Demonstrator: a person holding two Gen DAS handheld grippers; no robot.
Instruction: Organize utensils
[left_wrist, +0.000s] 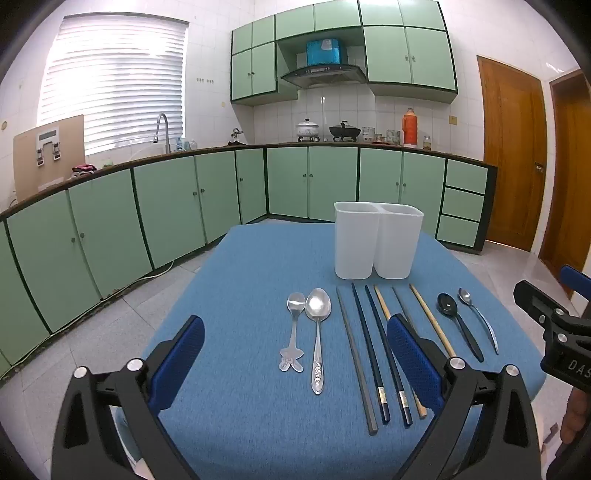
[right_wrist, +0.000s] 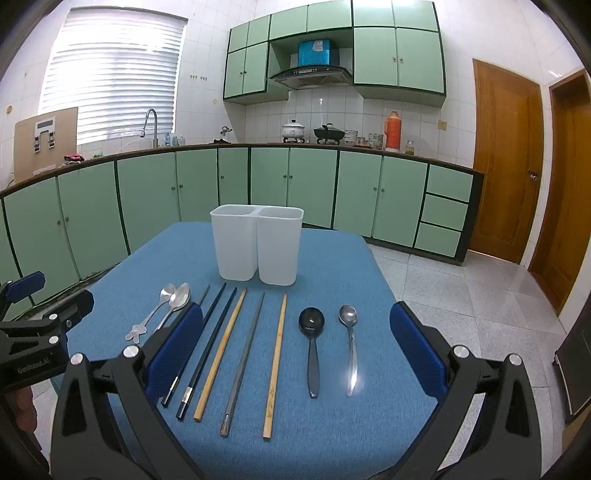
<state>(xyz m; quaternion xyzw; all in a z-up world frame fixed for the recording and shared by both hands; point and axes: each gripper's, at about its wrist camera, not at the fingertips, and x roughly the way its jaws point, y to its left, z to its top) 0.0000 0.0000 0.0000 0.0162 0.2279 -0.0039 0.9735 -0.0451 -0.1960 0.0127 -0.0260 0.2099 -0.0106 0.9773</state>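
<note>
A white two-compartment holder (left_wrist: 377, 243) (right_wrist: 257, 245) stands upright at the far side of the blue table (left_wrist: 240, 280) (right_wrist: 332, 435). In front of it lies a row of utensils: two silver spoons (left_wrist: 317, 332) (right_wrist: 173, 299) at the left, several chopsticks (left_wrist: 369, 354) (right_wrist: 243, 354) in the middle, then a black spoon (left_wrist: 458, 325) (right_wrist: 312, 343) and a slim silver spoon (left_wrist: 478, 319) (right_wrist: 350, 343) at the right. My left gripper (left_wrist: 295, 347) hovers open above the silver spoons. My right gripper (right_wrist: 295, 332) hovers open above the chopsticks and right-hand spoons. Neither holds anything.
Green kitchen cabinets (left_wrist: 166, 206) and a counter with a sink tap (left_wrist: 162, 129), pots (left_wrist: 306, 129) and an orange flask (left_wrist: 409, 127) ring the room. Wooden doors (left_wrist: 513, 151) stand at the right. Tiled floor surrounds the table.
</note>
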